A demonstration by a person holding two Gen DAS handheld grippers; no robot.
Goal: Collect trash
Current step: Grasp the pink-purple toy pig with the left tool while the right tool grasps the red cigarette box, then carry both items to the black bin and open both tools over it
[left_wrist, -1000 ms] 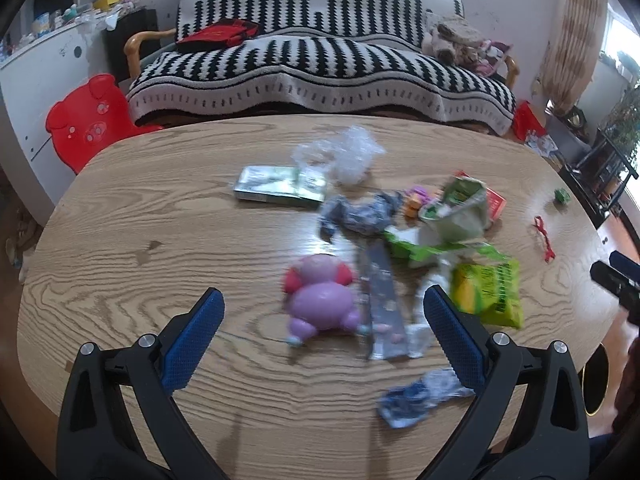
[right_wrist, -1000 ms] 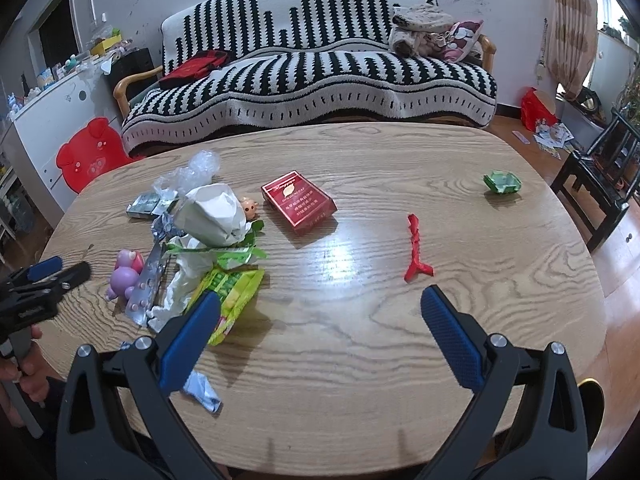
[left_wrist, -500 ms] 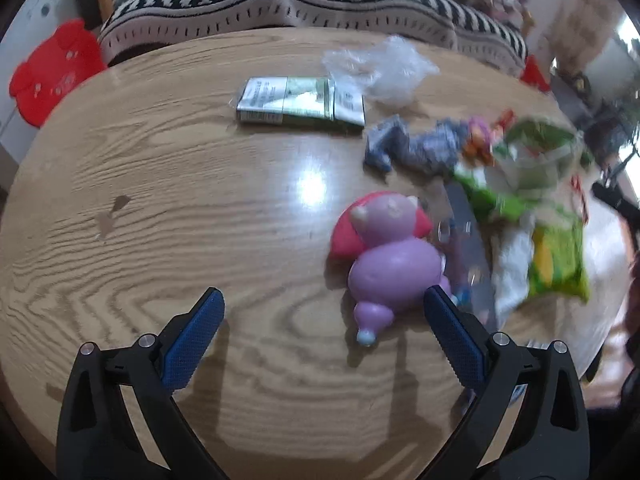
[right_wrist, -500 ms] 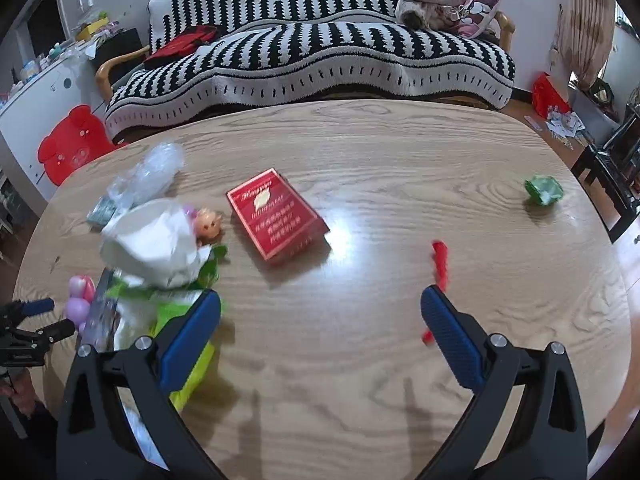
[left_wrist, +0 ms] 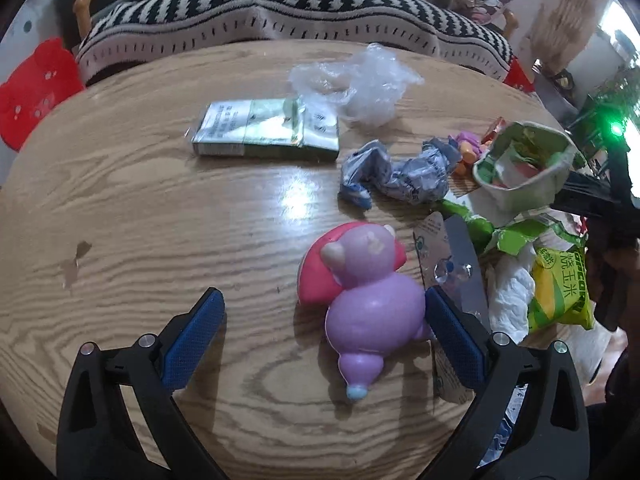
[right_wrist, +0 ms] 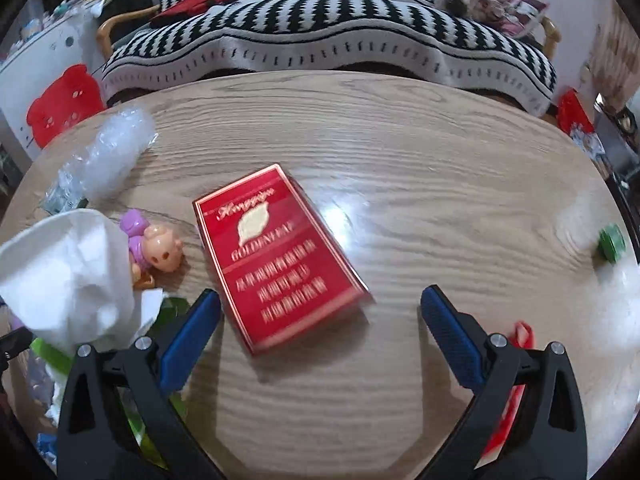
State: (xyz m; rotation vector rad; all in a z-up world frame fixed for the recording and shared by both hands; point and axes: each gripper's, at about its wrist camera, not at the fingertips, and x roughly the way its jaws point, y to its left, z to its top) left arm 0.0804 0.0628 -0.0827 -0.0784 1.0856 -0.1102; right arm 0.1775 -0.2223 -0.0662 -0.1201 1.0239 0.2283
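1. Left gripper [left_wrist: 320, 334]: jaws spread wide, holding nothing; its right finger sits just beside the purple-and-pink plastic pig toy [left_wrist: 360, 300] lying on the oval wooden table [left_wrist: 140, 208].
2. Right gripper [right_wrist: 318, 334]: jaws wide, empty, low over the flat red cardboard cigarette box [right_wrist: 276, 252].
3. Progress: judged barely begun; no bin visible.
4. Trash left: crumpled grey-blue foil wrapper [left_wrist: 396, 174], clear plastic film [left_wrist: 356, 80], torn green paper cup [left_wrist: 524, 164], yellow-green snack bag [left_wrist: 560, 292], all on the table, crushed and light.
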